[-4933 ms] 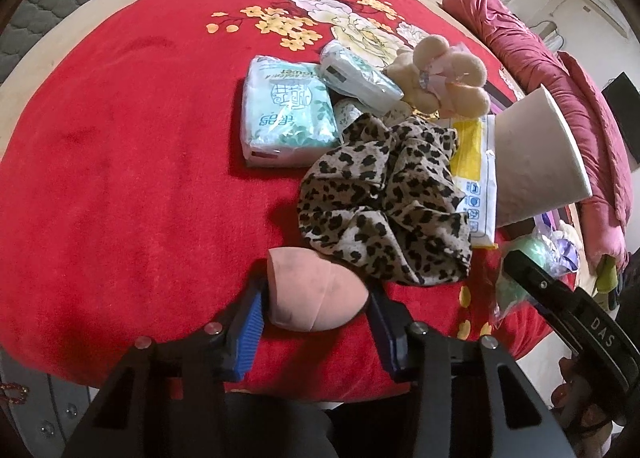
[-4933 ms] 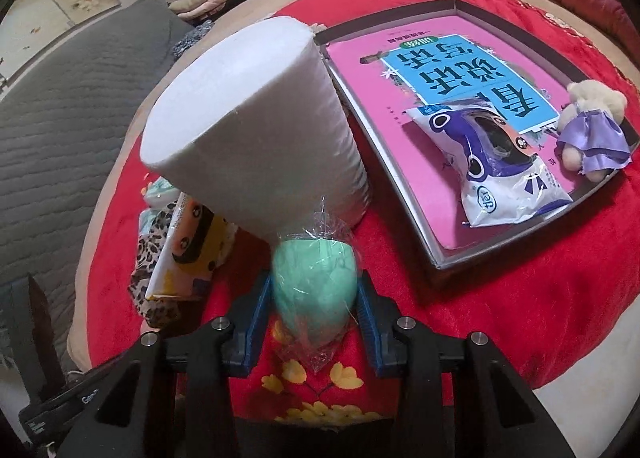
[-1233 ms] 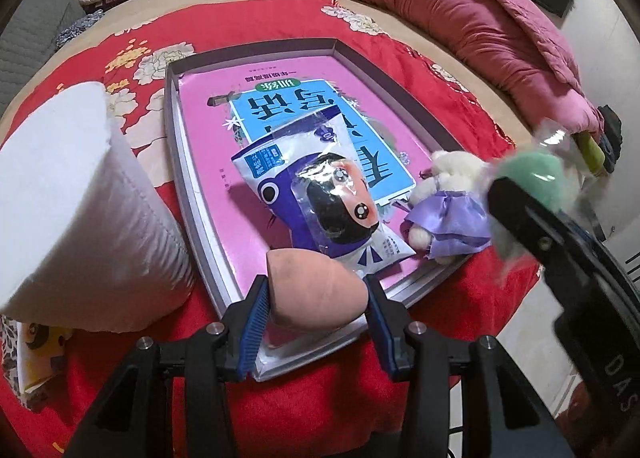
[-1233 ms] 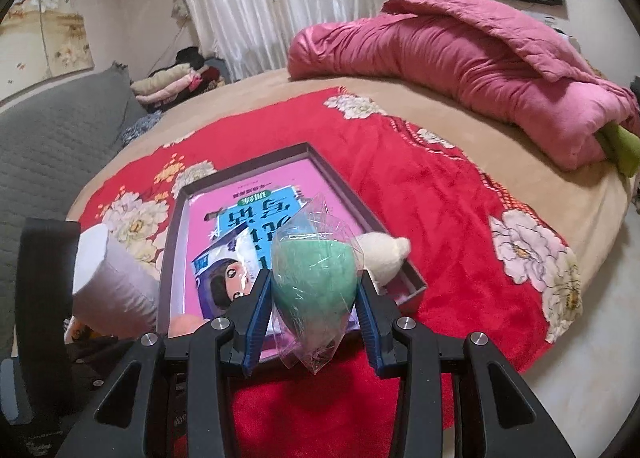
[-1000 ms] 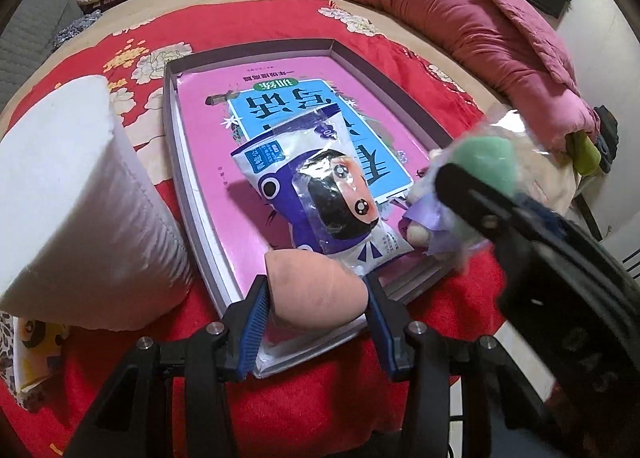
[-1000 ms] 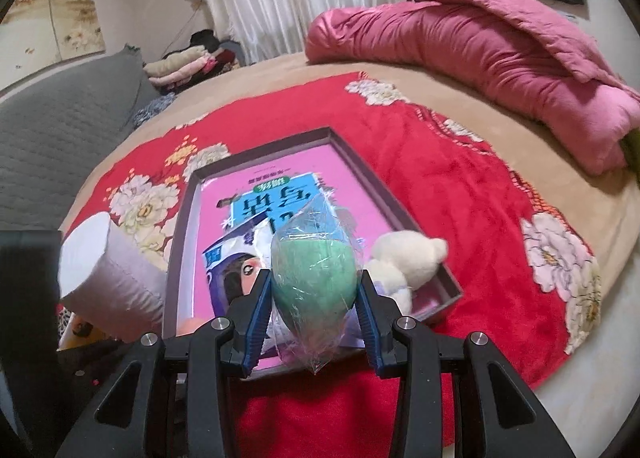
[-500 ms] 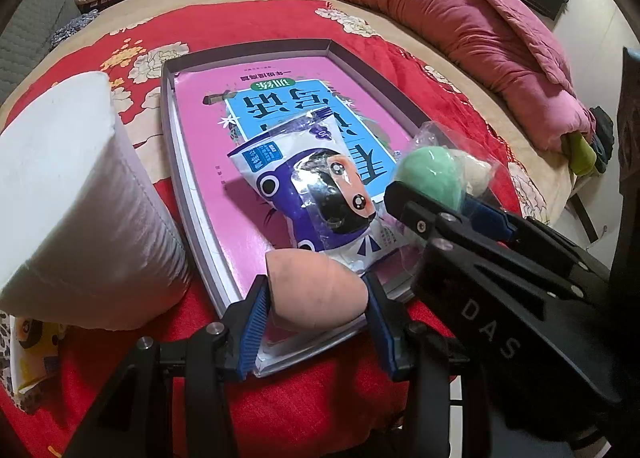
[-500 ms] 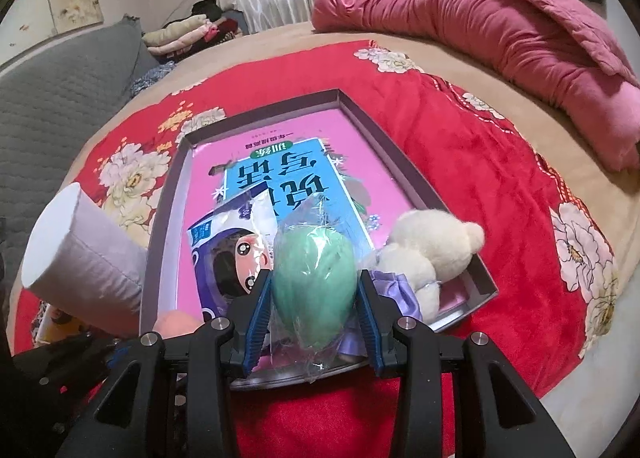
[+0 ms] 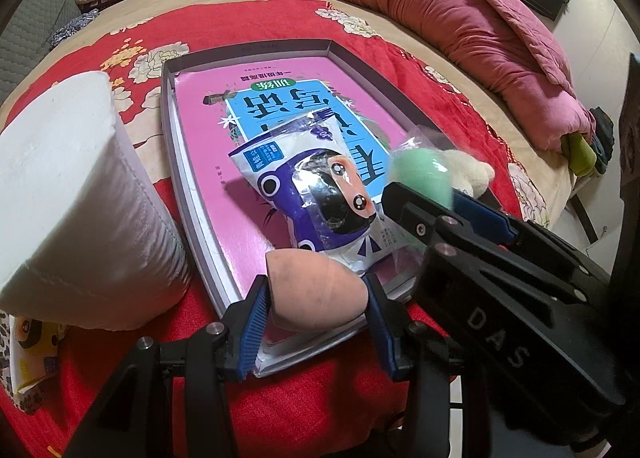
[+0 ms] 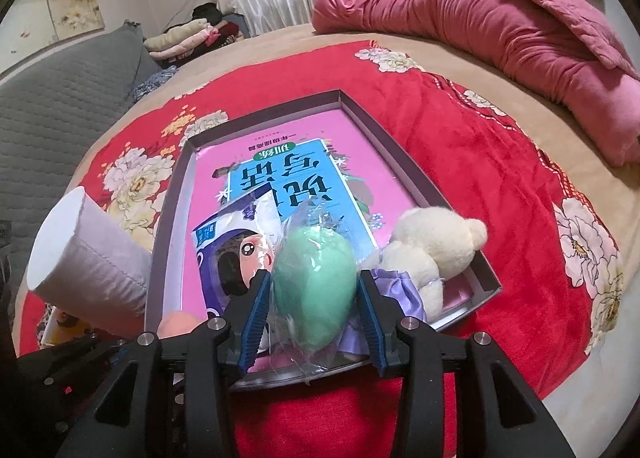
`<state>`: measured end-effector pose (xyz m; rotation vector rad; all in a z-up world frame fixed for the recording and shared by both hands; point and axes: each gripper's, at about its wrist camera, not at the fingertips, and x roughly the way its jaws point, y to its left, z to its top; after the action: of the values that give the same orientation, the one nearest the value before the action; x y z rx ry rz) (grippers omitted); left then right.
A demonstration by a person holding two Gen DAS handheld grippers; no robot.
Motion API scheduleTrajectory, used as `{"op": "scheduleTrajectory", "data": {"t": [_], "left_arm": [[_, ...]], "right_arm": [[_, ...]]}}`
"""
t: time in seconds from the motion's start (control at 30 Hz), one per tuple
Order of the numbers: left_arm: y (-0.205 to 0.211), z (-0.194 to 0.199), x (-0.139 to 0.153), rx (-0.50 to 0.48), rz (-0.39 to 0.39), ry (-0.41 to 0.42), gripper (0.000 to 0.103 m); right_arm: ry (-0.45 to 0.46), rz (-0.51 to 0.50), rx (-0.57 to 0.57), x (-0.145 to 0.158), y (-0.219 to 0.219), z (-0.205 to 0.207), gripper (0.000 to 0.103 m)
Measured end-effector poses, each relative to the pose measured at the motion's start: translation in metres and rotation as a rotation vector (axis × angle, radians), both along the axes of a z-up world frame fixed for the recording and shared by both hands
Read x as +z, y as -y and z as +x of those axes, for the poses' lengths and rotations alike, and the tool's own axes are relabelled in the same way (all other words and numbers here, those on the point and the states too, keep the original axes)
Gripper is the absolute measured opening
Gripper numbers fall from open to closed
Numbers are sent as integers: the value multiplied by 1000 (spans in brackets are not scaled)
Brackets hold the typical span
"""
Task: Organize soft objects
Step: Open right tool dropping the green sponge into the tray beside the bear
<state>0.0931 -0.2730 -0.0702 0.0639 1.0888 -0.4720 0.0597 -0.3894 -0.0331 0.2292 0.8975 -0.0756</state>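
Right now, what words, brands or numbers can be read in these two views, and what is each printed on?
"DAS": on the right gripper's black arm, left wrist view.
Large Chinese title, upside down: on the pink book in the grey tray; I cannot read it surely.
Small print on the purple-and-white packet: too small.
Nothing else readable.

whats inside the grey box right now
In the grey box lie a pink book with a blue title panel, a purple-and-white packet and a cream plush bear. The book covers the box floor, so anything beneath stays hidden.
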Motion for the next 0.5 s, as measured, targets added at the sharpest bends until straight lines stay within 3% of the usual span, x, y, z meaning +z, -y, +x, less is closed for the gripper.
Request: {"op": "scheduleTrajectory", "data": {"t": [0.5], "left_arm": [[1, 2, -1, 4, 2, -8, 48]], "right_arm": [[53, -11, -34, 18, 8, -20, 59]]}}
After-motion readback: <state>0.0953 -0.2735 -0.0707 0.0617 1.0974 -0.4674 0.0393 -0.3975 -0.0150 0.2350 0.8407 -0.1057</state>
